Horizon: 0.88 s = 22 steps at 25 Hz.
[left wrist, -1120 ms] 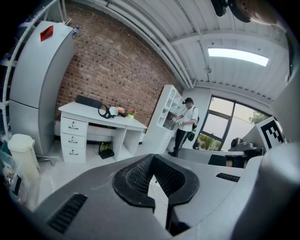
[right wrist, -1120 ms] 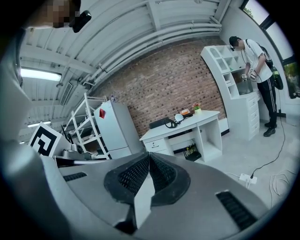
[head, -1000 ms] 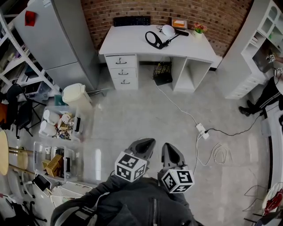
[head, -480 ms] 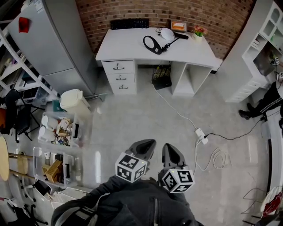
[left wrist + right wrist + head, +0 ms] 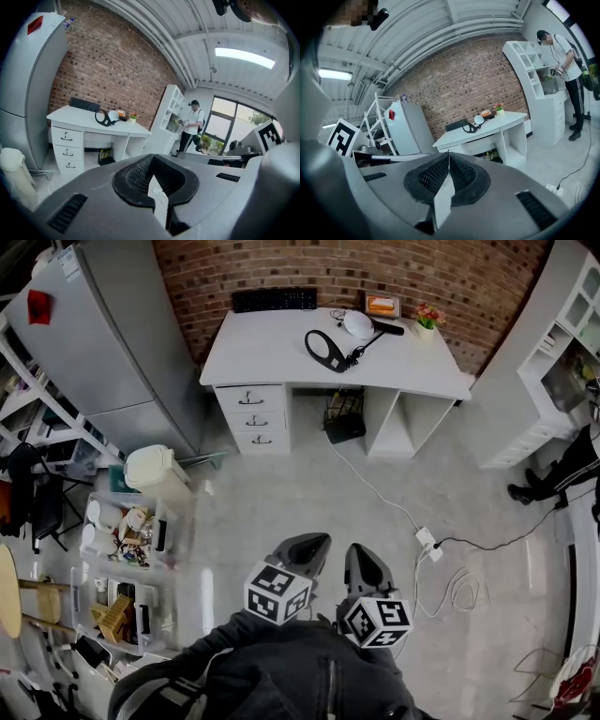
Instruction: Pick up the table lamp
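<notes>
One white bin [image 5: 155,470] stands at left. We hold the left hand-held gripper [image 5: 317,542] and right hand-held gripper [image 5: 355,551] with jaws pressed together, empty, well apart from the table lamp [image 5: 356,325] on the far tabletop [image 5: 262,345]. A power strip [image 5: 427,542] lies rightward on the floor between.

In the head view the white desk [image 5: 272,348] has slid down from the top of the frame and looks larger, the table lamp [image 5: 354,329] with it; more brick wall [image 5: 234,263] shows above; the bin [image 5: 155,468] at left and the power strip [image 5: 427,540] at right sit lower; the red tag [image 5: 37,306] on the fridge [image 5: 103,343] has shifted left and down.
</notes>
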Each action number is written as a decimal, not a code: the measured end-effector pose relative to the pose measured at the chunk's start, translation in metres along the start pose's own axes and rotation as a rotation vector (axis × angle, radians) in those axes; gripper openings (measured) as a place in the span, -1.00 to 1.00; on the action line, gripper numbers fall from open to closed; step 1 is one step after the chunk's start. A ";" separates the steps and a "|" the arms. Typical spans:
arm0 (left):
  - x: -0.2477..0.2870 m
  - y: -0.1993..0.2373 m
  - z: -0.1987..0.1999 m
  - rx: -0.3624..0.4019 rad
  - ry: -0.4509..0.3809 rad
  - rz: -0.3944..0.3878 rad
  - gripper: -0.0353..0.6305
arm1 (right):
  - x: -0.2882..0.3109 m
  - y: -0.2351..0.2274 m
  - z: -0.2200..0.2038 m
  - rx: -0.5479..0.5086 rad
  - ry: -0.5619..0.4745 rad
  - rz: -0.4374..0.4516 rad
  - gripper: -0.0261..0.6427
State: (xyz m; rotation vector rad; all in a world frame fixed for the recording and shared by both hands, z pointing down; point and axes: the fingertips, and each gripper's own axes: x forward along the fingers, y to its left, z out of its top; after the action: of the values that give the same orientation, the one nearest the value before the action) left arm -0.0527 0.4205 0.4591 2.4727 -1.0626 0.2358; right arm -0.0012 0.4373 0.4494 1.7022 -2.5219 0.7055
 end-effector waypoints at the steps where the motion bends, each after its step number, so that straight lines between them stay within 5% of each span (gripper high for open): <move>1: 0.003 0.008 0.004 -0.001 -0.003 0.002 -0.88 | 0.008 0.000 0.002 -0.003 0.004 0.001 -0.89; 22: 0.063 0.099 0.047 -0.001 0.011 -0.032 -0.88 | 0.117 -0.026 0.022 0.037 0.025 -0.050 -0.89</move>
State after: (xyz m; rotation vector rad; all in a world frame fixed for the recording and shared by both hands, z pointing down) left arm -0.0816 0.2979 0.4696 2.4821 -1.0181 0.2388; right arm -0.0204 0.3187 0.4690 1.7495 -2.4557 0.7693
